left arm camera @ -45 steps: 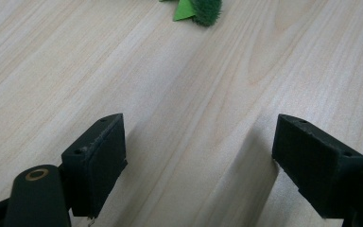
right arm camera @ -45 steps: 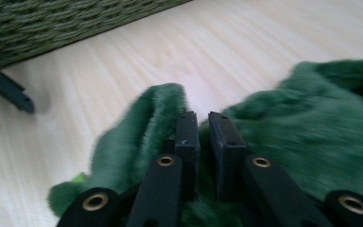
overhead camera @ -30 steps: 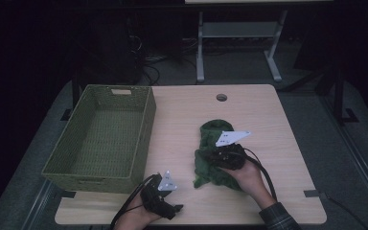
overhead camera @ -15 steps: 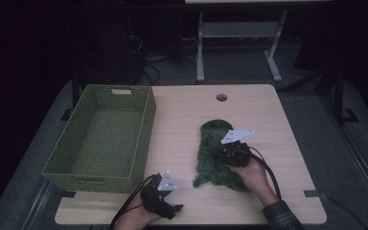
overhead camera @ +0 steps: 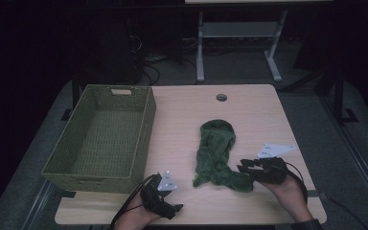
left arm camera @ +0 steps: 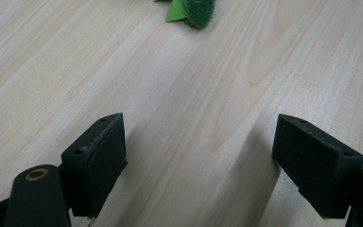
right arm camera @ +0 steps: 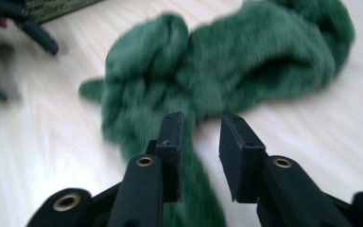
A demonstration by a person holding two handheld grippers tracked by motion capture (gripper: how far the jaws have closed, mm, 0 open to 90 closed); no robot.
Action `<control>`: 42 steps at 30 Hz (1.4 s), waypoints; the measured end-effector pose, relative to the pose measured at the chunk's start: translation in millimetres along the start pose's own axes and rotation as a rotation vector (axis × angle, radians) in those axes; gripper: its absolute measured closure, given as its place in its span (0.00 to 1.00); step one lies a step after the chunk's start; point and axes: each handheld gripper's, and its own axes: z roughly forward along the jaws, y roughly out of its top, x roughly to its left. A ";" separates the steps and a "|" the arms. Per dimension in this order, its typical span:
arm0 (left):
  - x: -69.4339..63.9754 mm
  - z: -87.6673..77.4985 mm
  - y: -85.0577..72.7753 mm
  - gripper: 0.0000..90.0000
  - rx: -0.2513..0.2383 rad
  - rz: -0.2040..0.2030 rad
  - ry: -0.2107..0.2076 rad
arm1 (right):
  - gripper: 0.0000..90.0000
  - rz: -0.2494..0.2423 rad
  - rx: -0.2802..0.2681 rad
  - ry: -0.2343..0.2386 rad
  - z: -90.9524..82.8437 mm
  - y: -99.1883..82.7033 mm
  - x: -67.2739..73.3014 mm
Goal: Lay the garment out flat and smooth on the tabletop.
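Looks like a lab or recording room, dimly lit. Pale wood-grain table [overhead camera: 249,115] with a cable hole [overhead camera: 221,97], tangled cables [overhead camera: 148,67] on grey floor behind, metal-framed stand [overhead camera: 239,43] beyond.

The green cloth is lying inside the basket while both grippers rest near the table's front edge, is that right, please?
Not quite: the high view shows the green cloth lying on the table, right of the basket. Both grippers, left and right, are near the front edge.

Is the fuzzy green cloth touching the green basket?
Apart. The high view shows a wide strip of bare table between the green cloth and the basket.
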 end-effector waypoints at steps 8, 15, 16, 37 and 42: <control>-0.4 0.3 0.1 0.20 0.001 0.002 0.005 | 0.69 0.041 0.022 0.016 -25.0 -43.6 3.9; -0.4 0.3 0.1 0.20 0.000 0.001 0.006 | 0.67 0.019 0.073 0.031 -19.7 -55.4 12.2; -0.4 0.3 0.1 0.20 0.000 0.001 0.006 | 0.68 0.019 0.082 0.033 -18.2 -55.0 12.9; -0.4 0.7 0.1 0.20 -0.004 -0.002 0.007 | 0.92 0.015 -0.026 0.081 -24.9 -23.6 10.9; -0.5 0.9 0.0 0.20 -0.007 -0.005 0.007 | 0.92 -0.013 -0.048 0.082 -17.7 -0.8 10.0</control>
